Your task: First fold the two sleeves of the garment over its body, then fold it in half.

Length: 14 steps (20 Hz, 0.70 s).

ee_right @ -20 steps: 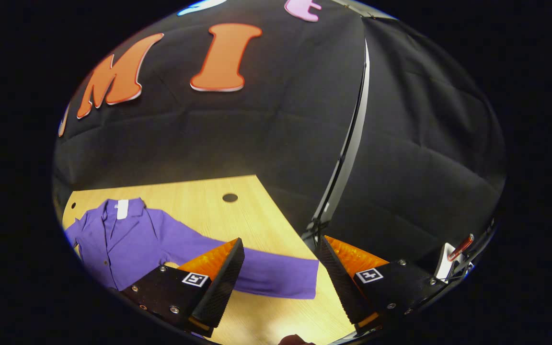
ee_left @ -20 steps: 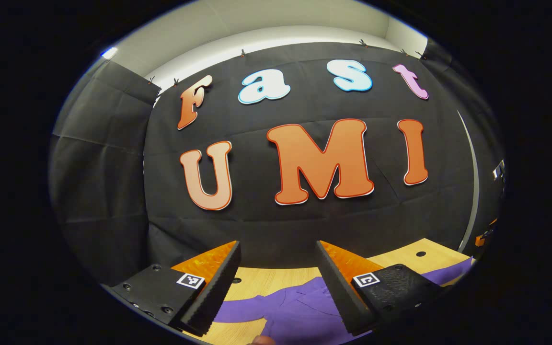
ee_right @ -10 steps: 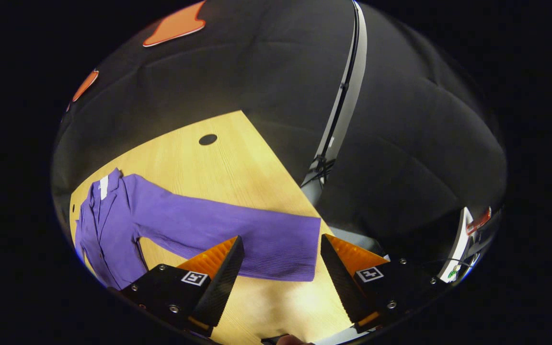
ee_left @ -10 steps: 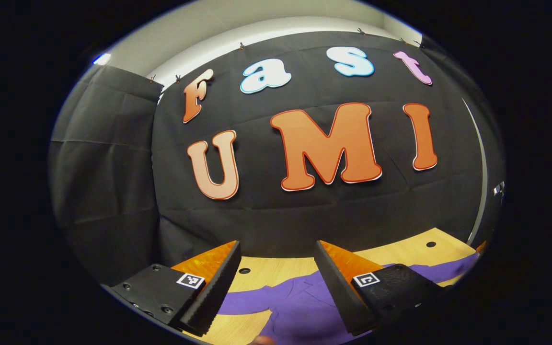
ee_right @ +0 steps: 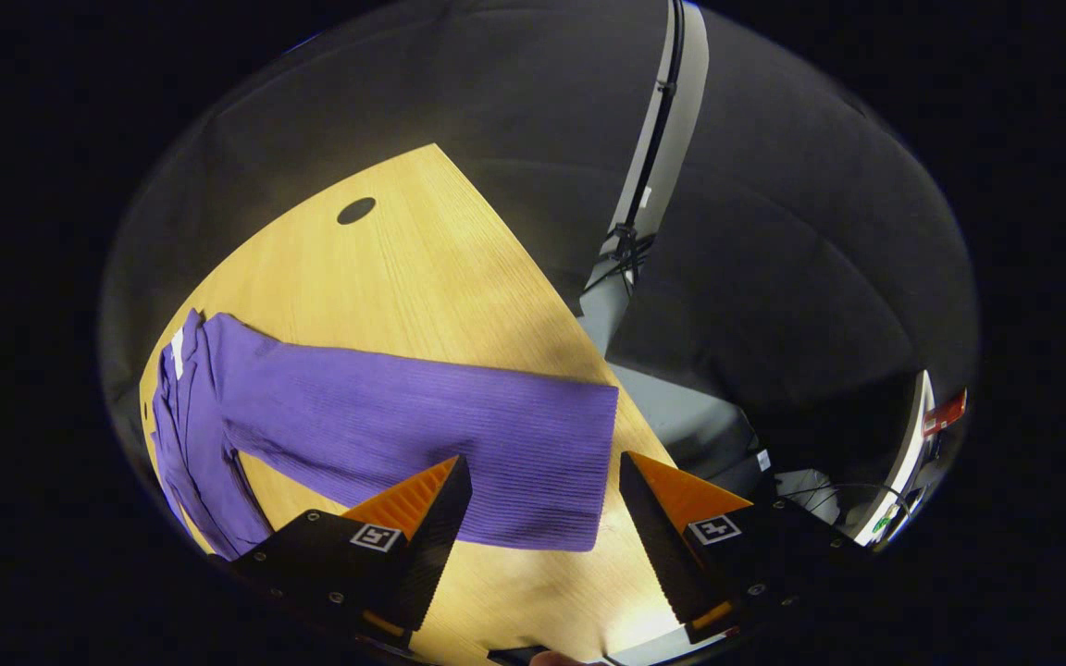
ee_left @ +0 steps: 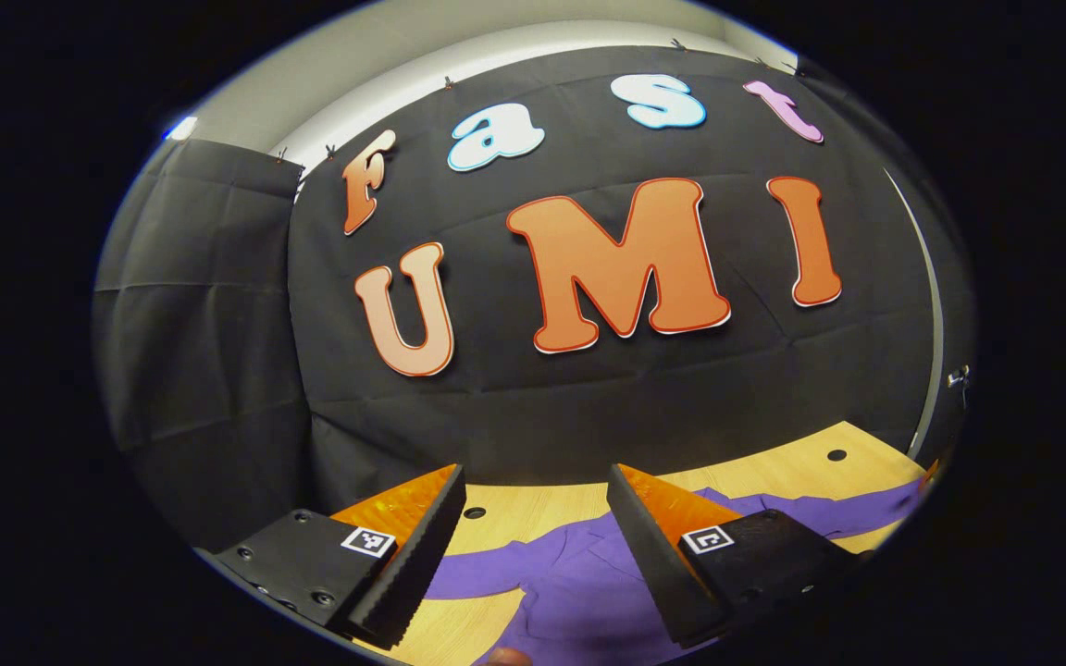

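A light wooden table (ee_right: 422,268) carries a purple garment (ee_right: 385,416) spread flat, one sleeve (ee_right: 514,453) running out between the right gripper's fingers; a round hole (ee_right: 356,210) sits beyond them.

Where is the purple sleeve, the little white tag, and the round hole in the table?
purple sleeve (ee_right: 459,435), right gripper view, middle of the ribbed arm
white tag (ee_right: 178,352), right gripper view, at the collar
round hole (ee_right: 356,211), right gripper view, its dark middle
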{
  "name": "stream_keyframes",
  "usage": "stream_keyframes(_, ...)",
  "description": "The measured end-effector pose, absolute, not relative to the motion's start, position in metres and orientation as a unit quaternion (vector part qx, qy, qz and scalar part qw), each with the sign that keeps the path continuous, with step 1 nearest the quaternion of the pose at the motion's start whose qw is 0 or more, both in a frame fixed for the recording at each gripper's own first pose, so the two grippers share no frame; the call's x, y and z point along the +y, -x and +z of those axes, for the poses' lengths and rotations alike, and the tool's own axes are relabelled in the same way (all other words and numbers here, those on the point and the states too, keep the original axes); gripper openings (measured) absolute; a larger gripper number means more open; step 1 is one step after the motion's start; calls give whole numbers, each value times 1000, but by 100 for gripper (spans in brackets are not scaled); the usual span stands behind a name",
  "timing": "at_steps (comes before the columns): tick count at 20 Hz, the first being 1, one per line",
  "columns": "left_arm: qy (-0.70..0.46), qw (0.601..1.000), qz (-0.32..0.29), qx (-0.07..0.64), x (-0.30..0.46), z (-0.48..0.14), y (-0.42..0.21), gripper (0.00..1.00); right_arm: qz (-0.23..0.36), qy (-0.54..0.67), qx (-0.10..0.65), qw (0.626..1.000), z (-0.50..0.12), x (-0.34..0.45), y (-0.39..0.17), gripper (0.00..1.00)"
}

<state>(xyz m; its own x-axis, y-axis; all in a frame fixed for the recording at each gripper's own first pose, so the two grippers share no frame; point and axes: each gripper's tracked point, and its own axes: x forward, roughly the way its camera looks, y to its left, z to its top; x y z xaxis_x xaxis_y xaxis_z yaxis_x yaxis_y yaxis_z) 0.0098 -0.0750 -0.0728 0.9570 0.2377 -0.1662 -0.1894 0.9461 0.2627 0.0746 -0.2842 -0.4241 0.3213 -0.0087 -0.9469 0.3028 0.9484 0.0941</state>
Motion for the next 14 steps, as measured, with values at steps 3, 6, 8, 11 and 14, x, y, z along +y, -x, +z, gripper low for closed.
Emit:
stream_keyframes(3,-123,981,108,106,-77,-78,-7,96,-101,-154,602,777,-434,-289,-76,96)
stream_keyframes(6,-124,980,109,113,-76,-84,-4,96,-93,-176,618,761,-438,-291,-76,97)
stream_keyframes(8,-123,979,110,121,-76,-88,-3,96,-99,-165,629,753,-443,-297,-74,95)
stream_keyframes(11,-128,978,110,123,-76,-90,-2,96,-102,-159,638,747,-448,-296,-74,94)
stream_keyframes(14,-128,977,110,131,-77,-93,-3,96,-103,-142,652,738,-450,-297,-75,83)
